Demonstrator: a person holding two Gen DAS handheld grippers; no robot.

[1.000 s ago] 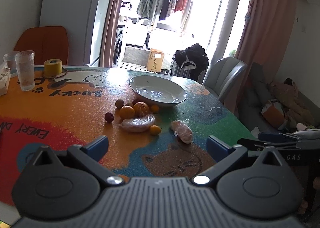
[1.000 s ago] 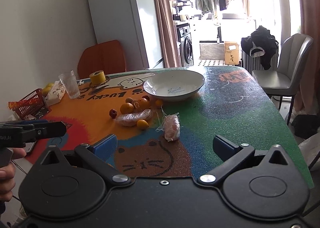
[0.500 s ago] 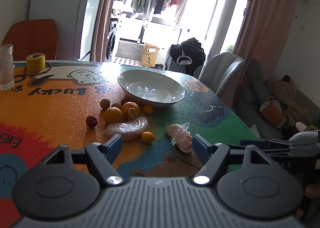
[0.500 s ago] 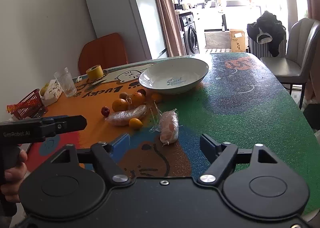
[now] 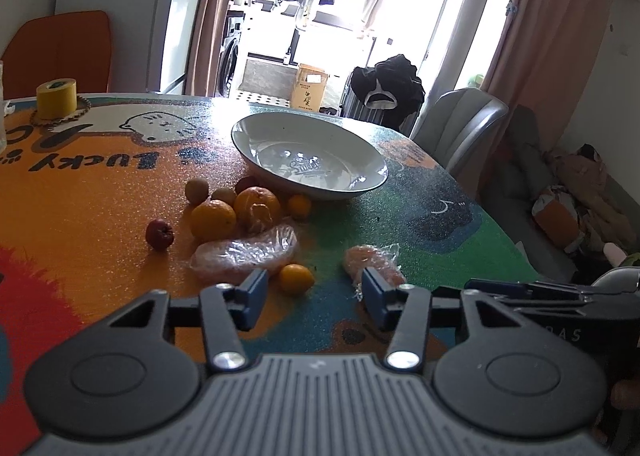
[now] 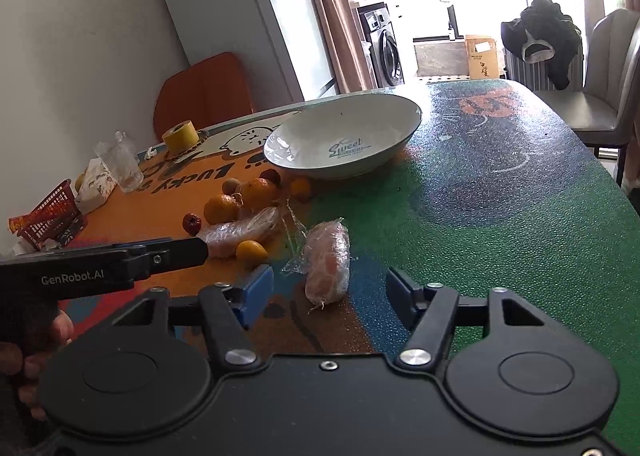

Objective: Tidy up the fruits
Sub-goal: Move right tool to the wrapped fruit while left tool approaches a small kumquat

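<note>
Lying between right gripper (image 6: 326, 294) fingers, wrapped fruit (image 6: 327, 262), both fingers narrowing, ungripped.

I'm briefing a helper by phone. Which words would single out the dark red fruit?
Start at the wide white ceramic bowl on the colourful table. Fruit clusters before it; the small dark red round fruit sits apart at the cluster's left edge, the only red, unwrapped piece beside the oranges.

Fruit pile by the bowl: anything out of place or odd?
The white bowl is empty; all fruit lies loose on the table beside it. Two pieces sit in crumpled cling film: the nearer wrapped fruit lies apart from the cluster with film trailing loose, the other wrapped fruit against the oranges. Nothing looks spilled or broken.
</note>
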